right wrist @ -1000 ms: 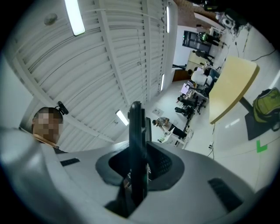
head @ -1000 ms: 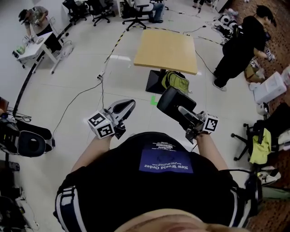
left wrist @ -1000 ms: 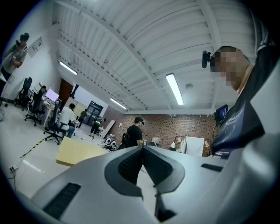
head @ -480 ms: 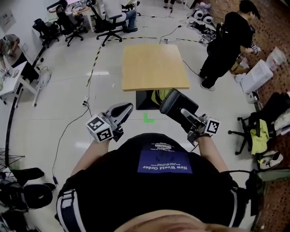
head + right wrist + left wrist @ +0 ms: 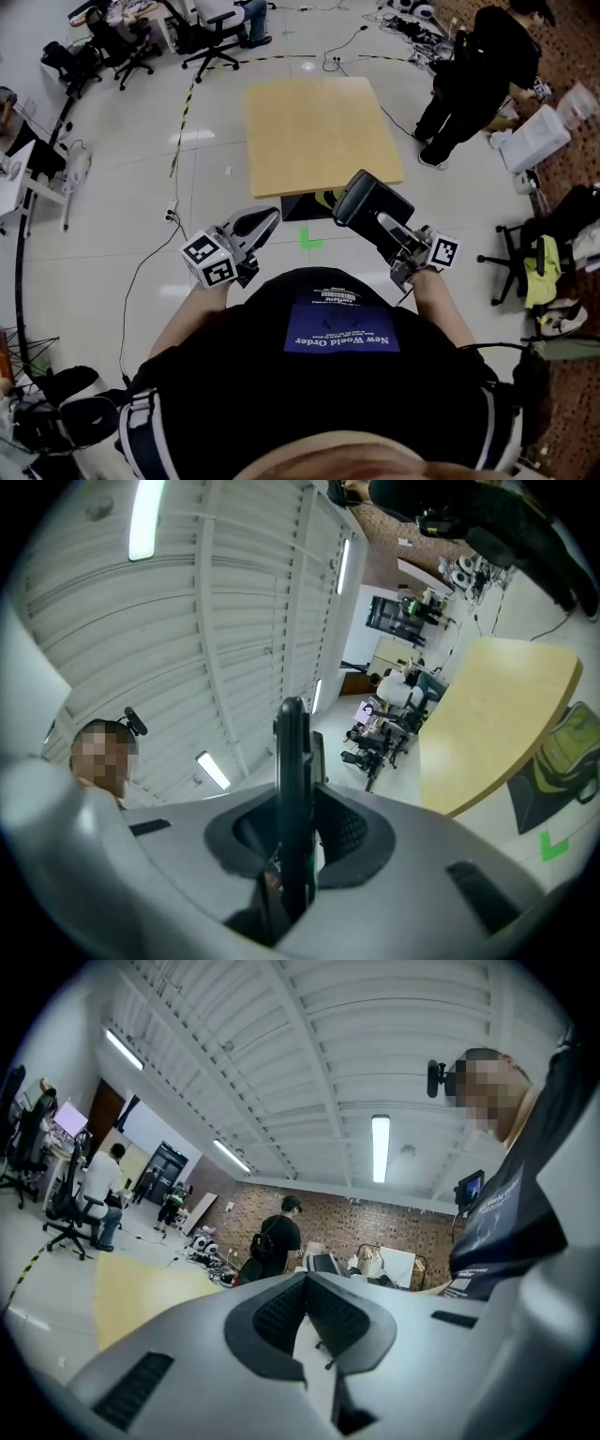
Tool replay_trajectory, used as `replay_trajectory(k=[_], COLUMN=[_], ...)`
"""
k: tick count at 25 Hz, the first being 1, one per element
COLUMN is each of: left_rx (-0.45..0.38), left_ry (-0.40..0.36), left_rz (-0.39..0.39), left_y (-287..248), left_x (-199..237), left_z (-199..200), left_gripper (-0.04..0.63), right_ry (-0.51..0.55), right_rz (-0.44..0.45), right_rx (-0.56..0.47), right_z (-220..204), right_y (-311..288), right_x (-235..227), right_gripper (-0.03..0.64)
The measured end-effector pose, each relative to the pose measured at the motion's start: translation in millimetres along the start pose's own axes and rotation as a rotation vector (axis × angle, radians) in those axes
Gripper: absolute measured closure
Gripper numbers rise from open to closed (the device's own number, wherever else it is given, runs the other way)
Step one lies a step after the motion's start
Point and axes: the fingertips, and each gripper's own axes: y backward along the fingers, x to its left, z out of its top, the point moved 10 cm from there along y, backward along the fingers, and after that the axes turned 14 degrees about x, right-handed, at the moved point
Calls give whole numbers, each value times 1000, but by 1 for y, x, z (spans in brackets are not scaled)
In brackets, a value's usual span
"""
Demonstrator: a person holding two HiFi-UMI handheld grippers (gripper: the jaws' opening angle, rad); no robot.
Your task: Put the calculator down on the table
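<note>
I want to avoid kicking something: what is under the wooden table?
A dark base and part of a yellow-green bag show under the near edge of the table. Its top covers the rest.

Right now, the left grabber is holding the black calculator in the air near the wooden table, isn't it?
Not the left one. The right gripper is holding the black calculator in the air near the wooden table. The right gripper view shows its jaws clamped on the calculator. The left gripper has its jaws together with nothing between them.
</note>
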Motion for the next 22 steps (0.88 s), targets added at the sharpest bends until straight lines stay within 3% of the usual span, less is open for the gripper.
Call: replay_trajectory(k=[6,13,18,22], left_rx=[-24,-85,-49,-41], left_ry=[7,42,30,68], left_rz=[100,222,260,281], left_y=[-74,-151,-181,-183], left_x=[35,46,45,63], left_z=[31,63,65,67], left_gripper=[589,589,589,589], right_ry=[-18,-13,-32,-46], right_rz=[54,141,186,180], right_rx=[62,216,248,258], right_z=[82,177,202,211], right_y=[20,30,33,22], right_x=[-68,-131,-164,-182], right_gripper=[558,558,558,558])
